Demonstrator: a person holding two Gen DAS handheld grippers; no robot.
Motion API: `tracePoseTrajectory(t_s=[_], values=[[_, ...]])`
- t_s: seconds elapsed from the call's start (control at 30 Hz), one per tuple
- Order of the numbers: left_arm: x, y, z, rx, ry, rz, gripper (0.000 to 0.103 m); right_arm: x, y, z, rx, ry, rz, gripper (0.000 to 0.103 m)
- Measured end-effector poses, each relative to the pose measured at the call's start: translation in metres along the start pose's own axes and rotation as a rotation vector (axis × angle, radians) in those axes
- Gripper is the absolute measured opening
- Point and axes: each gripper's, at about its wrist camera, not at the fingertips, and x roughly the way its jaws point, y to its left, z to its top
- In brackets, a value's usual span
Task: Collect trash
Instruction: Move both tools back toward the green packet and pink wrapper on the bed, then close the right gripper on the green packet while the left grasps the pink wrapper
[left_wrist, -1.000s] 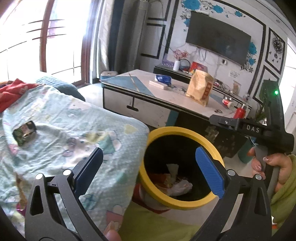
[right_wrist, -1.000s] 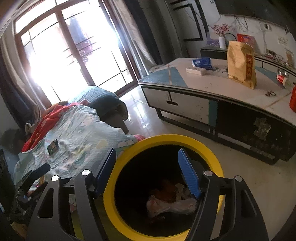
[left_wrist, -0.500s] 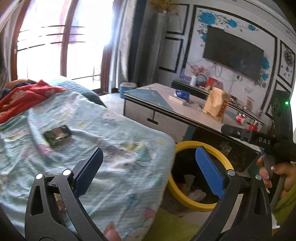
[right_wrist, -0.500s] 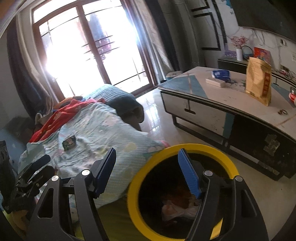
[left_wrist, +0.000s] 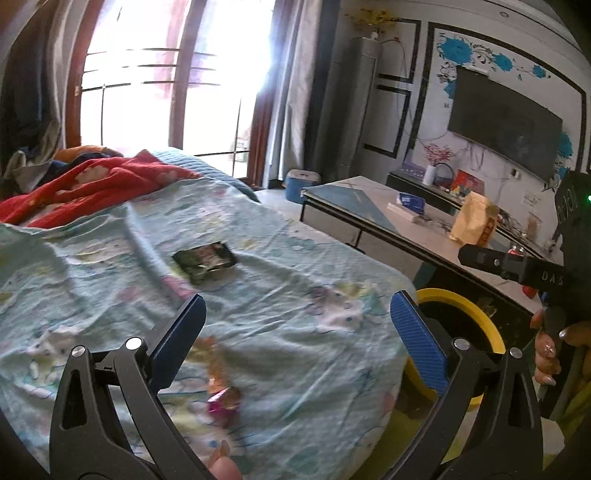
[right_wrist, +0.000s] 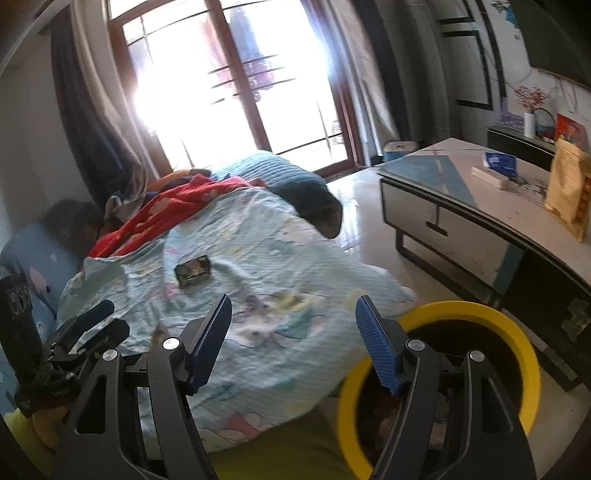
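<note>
Now, on the light blue blanket (left_wrist: 280, 295) at the left two pieces of trash are left: a dark wrapper (left_wrist: 205, 261) lying flat, and a small pink wrapper (left_wrist: 221, 400) near the left gripper (left_wrist: 297, 339), which is wide open and empty. To the right, the right gripper (right_wrist: 293, 343) is open and empty too. The yellow-rimmed bin (right_wrist: 517, 343) beside the bed seems to hold some trash, so I judge the work is partly done.

Both wrist cameras look obliquely down over the pale blue cartoon-print bedspread (left_wrist: 295, 295) (right_wrist: 266, 258). Left view sits nearer it; right view stands farther back. Both share the bedspread and, right of it, the yellow-rimmed black bin (left_wrist: 476, 314) (right_wrist: 517, 332).
</note>
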Motion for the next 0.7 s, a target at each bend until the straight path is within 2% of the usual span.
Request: tracePoseTrajectory(t_s=[0.43,0.7], values=[[-0.018,0.048,-0.015,-0.042,0.039,0.063,0.092,0.057,0.070,0.019,-0.074,0.059,0.123,0.067],[-0.013,0.063,-0.033,-0.083,0.107,0.009,0.090,0.114,0.102,0.022,-0.126,0.126,0.145,0.067]])
